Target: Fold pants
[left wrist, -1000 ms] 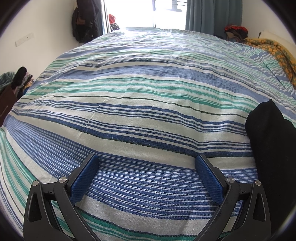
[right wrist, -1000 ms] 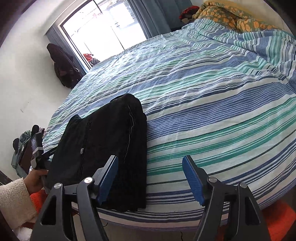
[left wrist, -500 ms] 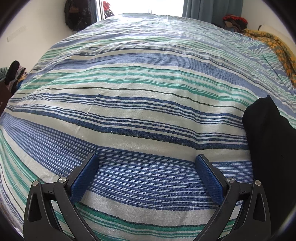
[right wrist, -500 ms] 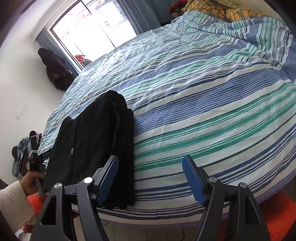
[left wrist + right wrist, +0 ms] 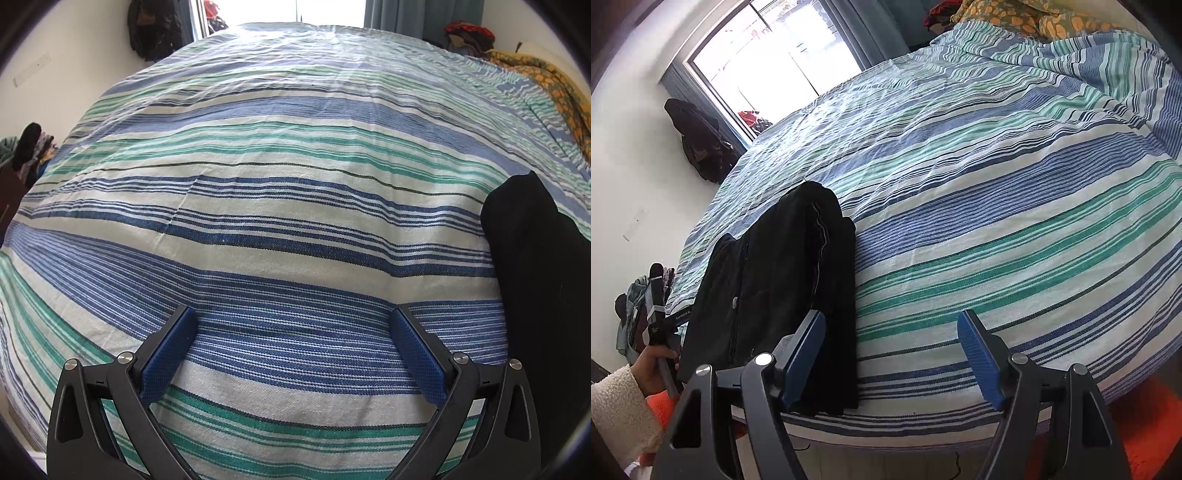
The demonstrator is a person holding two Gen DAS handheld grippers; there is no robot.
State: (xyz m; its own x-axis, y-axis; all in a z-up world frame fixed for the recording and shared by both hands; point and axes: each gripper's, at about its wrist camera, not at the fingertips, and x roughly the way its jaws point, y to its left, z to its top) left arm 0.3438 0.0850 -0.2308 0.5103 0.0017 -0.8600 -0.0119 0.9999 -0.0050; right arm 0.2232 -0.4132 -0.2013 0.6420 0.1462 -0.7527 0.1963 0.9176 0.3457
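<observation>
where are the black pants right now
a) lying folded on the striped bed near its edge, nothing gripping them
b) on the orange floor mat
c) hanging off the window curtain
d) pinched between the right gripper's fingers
a, the black pants lie folded on the striped bed by its near edge, and the right gripper has its fingers spread with only bedding showing between them, while the left gripper is open over bare sheet.

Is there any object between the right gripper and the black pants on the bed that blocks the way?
Nothing visible blocks it. The black pants lie folded on the striped bedsheet, just beyond the left finger of the open right gripper. Only bare sheet lies between its fingers.
</observation>
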